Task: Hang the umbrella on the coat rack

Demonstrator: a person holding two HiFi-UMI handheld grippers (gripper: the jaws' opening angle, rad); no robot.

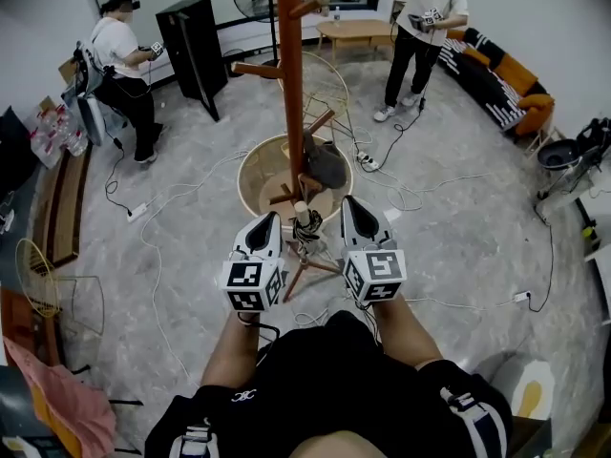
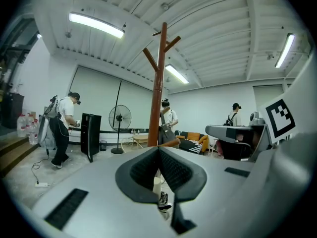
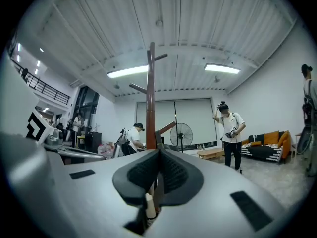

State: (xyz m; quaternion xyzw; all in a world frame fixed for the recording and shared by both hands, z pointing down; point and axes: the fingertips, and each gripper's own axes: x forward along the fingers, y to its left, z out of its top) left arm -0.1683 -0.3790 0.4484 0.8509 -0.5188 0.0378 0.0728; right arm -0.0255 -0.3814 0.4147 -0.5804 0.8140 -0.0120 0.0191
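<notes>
The brown wooden coat rack [image 1: 290, 74] stands straight ahead, also in the left gripper view [image 2: 157, 88] and the right gripper view [image 3: 150, 98]. A dark grey folded umbrella [image 1: 325, 165] rests against its lower pegs, its cream handle [image 1: 303, 213] and black strap pointing toward me. How it is hooked is hidden. My left gripper [image 1: 270, 219] is just left of the handle and my right gripper [image 1: 351, 201] just right of it. Both are shut with nothing in them. The handle [image 2: 157, 185] shows below the left gripper's closed jaws [image 2: 158, 150], and again below the right gripper's [image 3: 158, 152].
A round wooden basket table [image 1: 250, 175] sits behind the rack's base. Cables cross the floor [image 1: 172, 208]. One person [image 1: 119, 60] stands far left by a black cabinet [image 1: 196, 46], another person [image 1: 420, 27] at the back right near a sofa [image 1: 496, 74]. A wire chair [image 1: 48, 275] is at my left.
</notes>
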